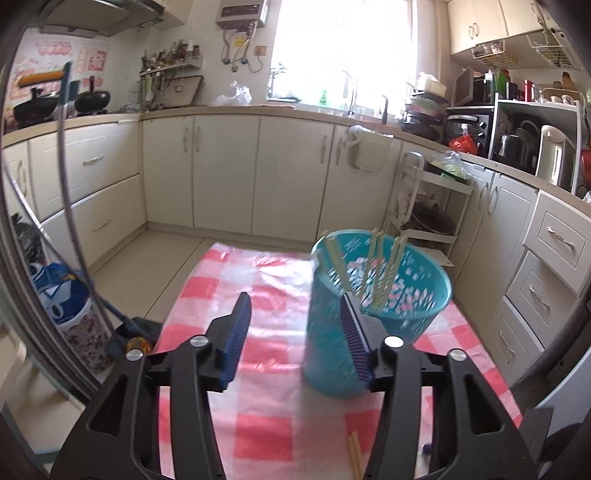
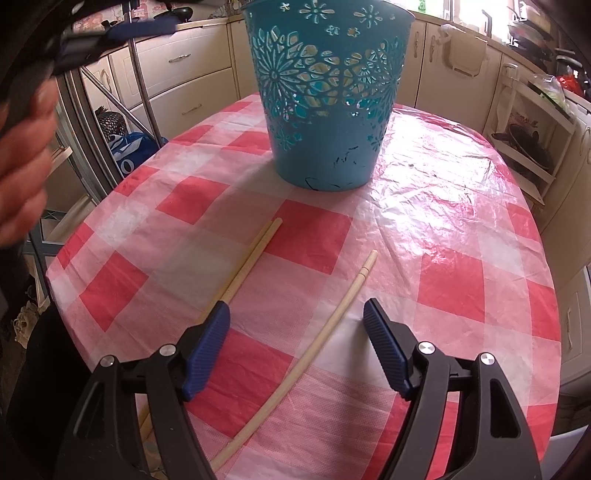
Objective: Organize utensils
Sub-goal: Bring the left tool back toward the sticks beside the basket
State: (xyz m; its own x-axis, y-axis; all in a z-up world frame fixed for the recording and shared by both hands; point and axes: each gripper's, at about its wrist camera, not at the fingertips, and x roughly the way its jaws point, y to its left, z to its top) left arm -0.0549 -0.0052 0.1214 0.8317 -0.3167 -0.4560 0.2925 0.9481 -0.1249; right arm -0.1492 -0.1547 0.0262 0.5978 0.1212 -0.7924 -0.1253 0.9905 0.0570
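A teal cut-out basket [image 1: 332,332] stands on the checked table and holds several pale chopsticks [image 1: 376,258] leaning in it. My left gripper [image 1: 295,299] hovers open just in front of the basket, with nothing between its fingers. In the right wrist view the basket [image 2: 325,155] is at the far side. A pair of chopsticks [image 2: 251,254] and a single chopstick [image 2: 314,347] lie on the cloth. My right gripper [image 2: 295,306] is open low over the single chopstick, which runs between its fingers untouched. A hand [image 2: 22,147] and the left gripper's blue pad [image 2: 147,27] show at upper left.
The table carries a pink-and-white checked plastic cloth [image 2: 461,221]. Cream kitchen cabinets [image 1: 225,166] ring the room. A white shelf cart [image 1: 424,206] stands behind the basket. A blue bag [image 1: 62,295] and a mop pole [image 1: 70,206] are on the floor at left.
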